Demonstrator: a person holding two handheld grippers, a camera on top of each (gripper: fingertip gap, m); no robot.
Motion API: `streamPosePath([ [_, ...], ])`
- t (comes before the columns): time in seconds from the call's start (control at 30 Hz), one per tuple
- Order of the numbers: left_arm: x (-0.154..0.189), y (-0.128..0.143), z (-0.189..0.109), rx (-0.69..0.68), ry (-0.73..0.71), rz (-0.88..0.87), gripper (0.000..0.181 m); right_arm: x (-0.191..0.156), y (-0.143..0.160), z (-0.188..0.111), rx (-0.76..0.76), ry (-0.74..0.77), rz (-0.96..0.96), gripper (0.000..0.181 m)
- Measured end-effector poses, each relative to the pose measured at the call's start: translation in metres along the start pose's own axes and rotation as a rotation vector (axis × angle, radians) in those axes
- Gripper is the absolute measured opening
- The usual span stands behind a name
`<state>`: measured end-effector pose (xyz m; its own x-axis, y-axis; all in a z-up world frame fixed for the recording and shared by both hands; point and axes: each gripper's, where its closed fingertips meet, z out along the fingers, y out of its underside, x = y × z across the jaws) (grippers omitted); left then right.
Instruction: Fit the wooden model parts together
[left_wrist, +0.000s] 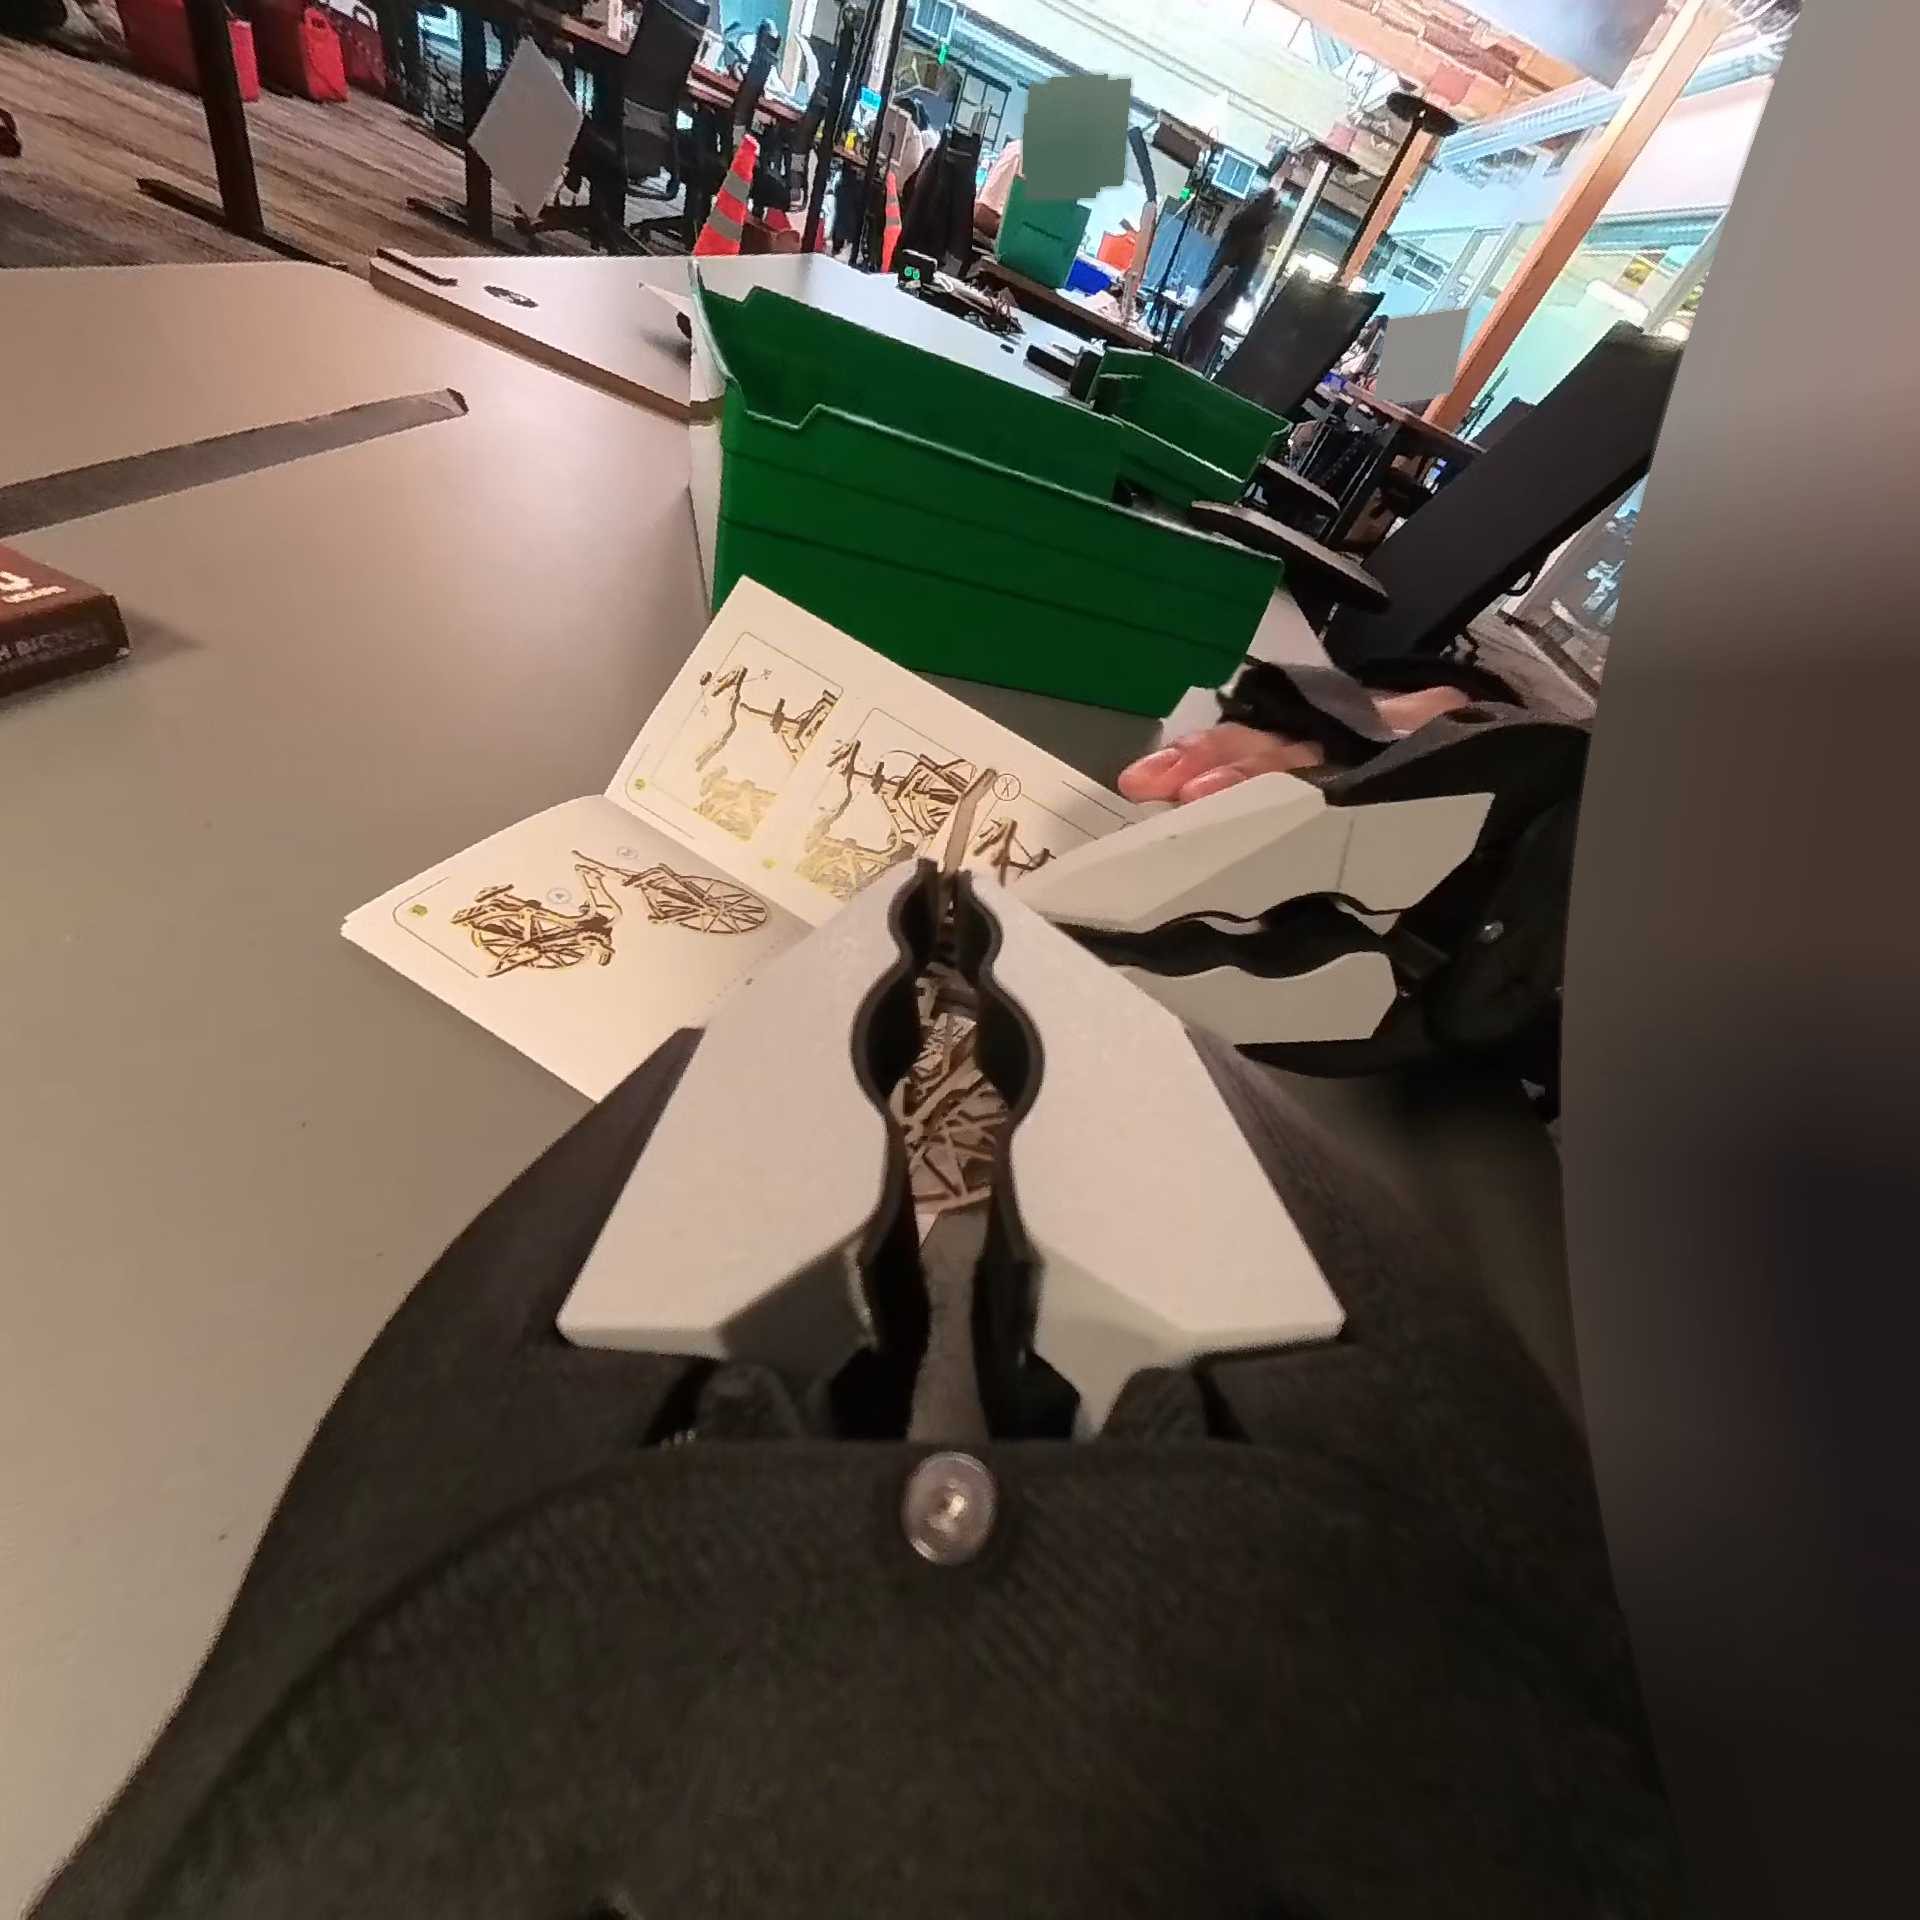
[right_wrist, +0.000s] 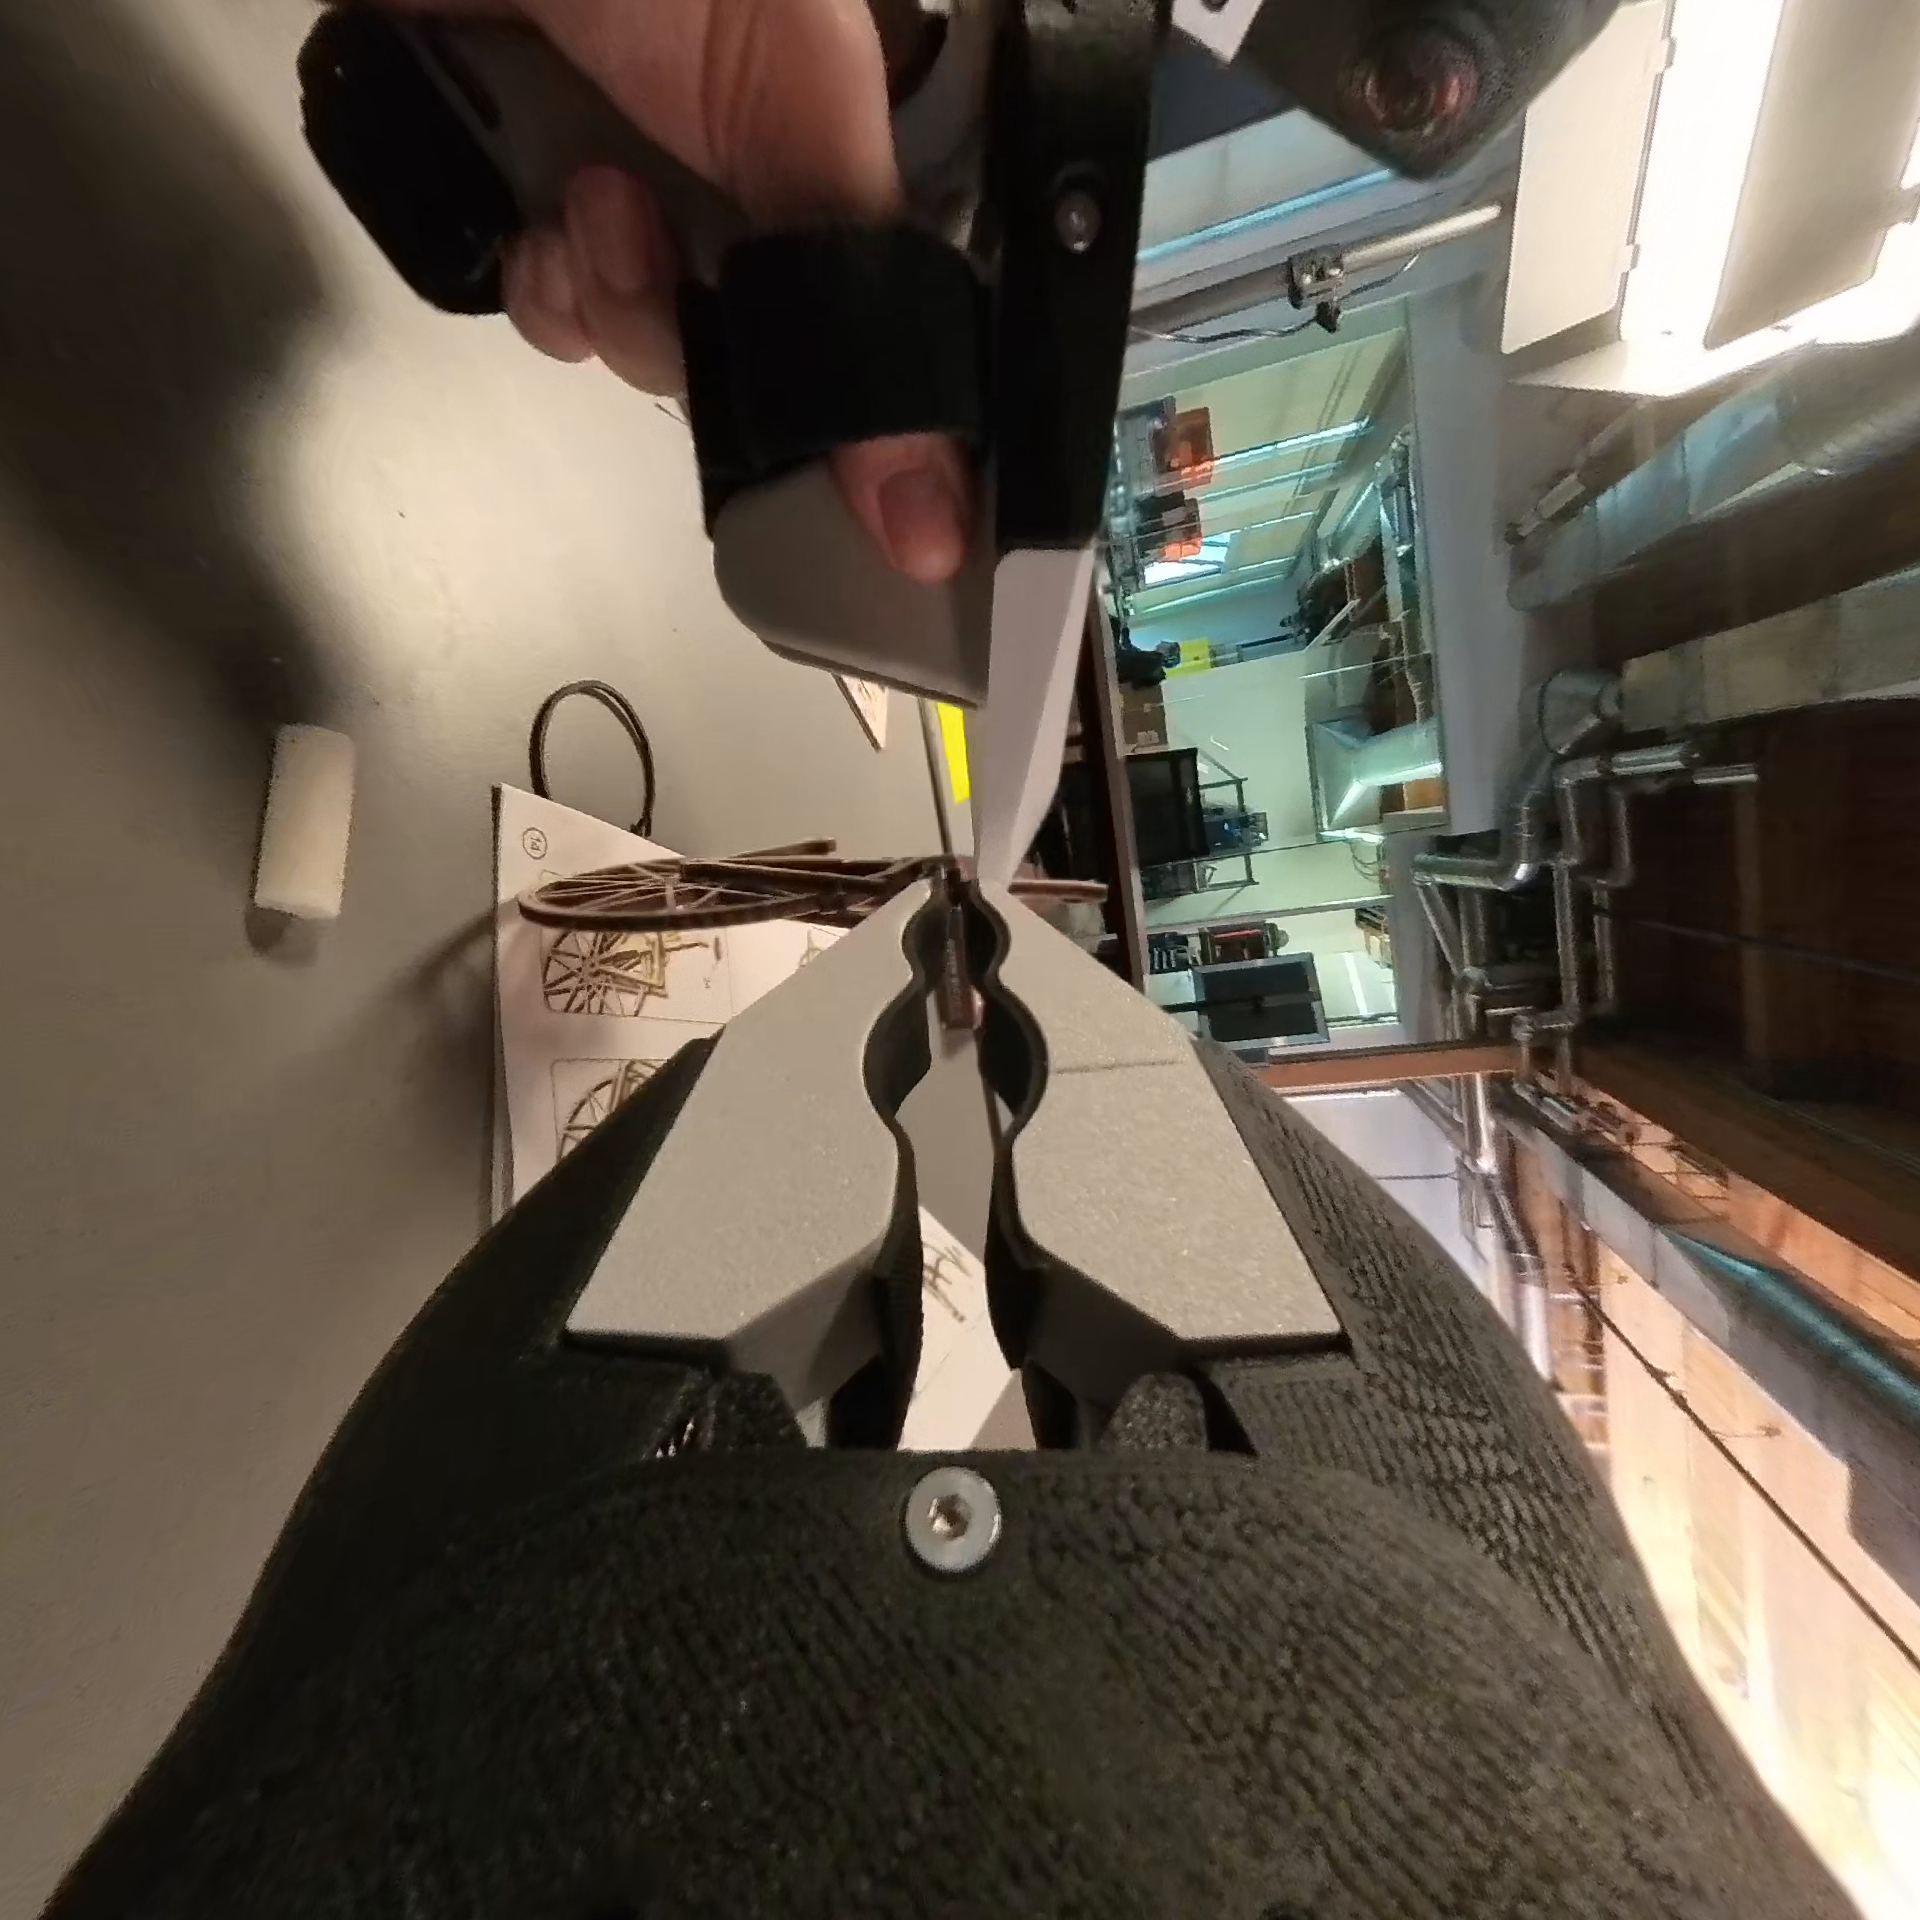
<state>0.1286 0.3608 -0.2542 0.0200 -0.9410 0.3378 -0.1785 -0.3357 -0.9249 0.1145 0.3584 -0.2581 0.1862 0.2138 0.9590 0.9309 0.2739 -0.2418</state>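
Observation:
My left gripper is shut on a wooden bicycle model; parts of the model show through the gap between its fingers, and a thin wooden strip sticks out past the tips. My right gripper is shut on a small dark wooden part. The two grippers meet tip to tip at the model. The right gripper lies on its side in the left wrist view. The left gripper comes down from above in the right wrist view, held by a hand.
An open instruction booklet lies on the grey table under the grippers. Stacked green bins stand behind it. A brown box and a metal strip lie at the left. A white cylinder and a black loop lie nearby. Both grippers' tips are close together, under 4 cm apart.

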Motion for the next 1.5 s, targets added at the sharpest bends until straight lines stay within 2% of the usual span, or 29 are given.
streamPosePath([
  [0.13, -0.0007, 0.0001, -0.0011, -0.009, -0.008, 0.011, 0.001, -0.0002, 0.0073, 0.0004, -0.009, -0.013, 0.036, 0.0],
  [1.03, -0.0007, 0.0005, 0.0, 0.005, -0.016, -0.011, 0.001, 0.0015, -0.0001, 0.0022, -0.017, 0.013, 0.043, 0.0],
  [1.5, -0.0009, 0.0001, 0.0003, 0.029, -0.001, -0.046, 0.001, 0.0027, 0.0007, 0.0027, 0.043, 0.04, 0.104, 0.0],
])
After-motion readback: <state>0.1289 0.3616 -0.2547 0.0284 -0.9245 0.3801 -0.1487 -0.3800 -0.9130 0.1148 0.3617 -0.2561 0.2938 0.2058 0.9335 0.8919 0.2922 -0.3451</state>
